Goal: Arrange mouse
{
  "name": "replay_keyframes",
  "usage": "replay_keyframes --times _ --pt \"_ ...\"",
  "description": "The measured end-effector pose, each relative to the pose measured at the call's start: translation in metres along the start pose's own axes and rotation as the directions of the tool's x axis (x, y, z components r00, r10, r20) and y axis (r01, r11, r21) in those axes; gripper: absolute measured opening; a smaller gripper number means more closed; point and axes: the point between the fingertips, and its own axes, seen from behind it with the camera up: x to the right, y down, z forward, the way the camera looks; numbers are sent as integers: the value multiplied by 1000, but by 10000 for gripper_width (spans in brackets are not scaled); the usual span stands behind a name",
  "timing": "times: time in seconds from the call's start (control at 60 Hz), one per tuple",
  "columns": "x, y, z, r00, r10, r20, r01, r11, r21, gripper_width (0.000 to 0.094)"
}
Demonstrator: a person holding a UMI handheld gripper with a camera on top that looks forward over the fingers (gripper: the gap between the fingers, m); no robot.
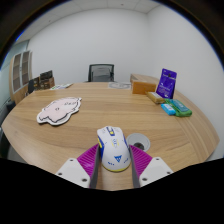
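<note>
A white mouse (113,148) with blue and yellow marks sits between my gripper's (114,163) two fingers, nose pointing away. Both pink pads (89,160) touch its sides, so the gripper is shut on it. It is over the near part of the round wooden table (100,110). A flat pink and white animal-shaped mat (59,110) lies on the table ahead and to the left, well beyond the fingers.
A white tape roll (141,141) lies just right of the mouse. A purple box (167,83), a cardboard box (146,84) and a teal packet (177,109) stand at the far right. An office chair (101,72) is behind the table, shelves (20,72) at the left wall.
</note>
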Motion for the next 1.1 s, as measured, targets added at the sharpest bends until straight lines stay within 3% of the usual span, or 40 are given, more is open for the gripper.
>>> replay_keyframes --times 0.083,0.117,0.217,0.483,0.6,0.783,0.95,1.05,1.1 --pt "-7 -2 2 999 24 -37 -25 999 -21 472" --pt "-9 -5 2 997 39 -61 -41 999 -27 408" --pt "-25 -19 1 982 146 -123 -152 988 -38 408" --pt "-124 -133 53 981 163 -104 -158 986 53 406" --pt "-166 -146 104 985 148 -90 -148 989 10 407" --pt "-205 -126 150 988 131 -76 -138 986 -89 407" --pt "-205 -118 153 997 43 -66 -51 991 -127 589" --pt "-212 -123 137 998 63 -20 -65 988 -137 857" --pt "-214 -127 125 998 67 -8 -67 989 -133 823"
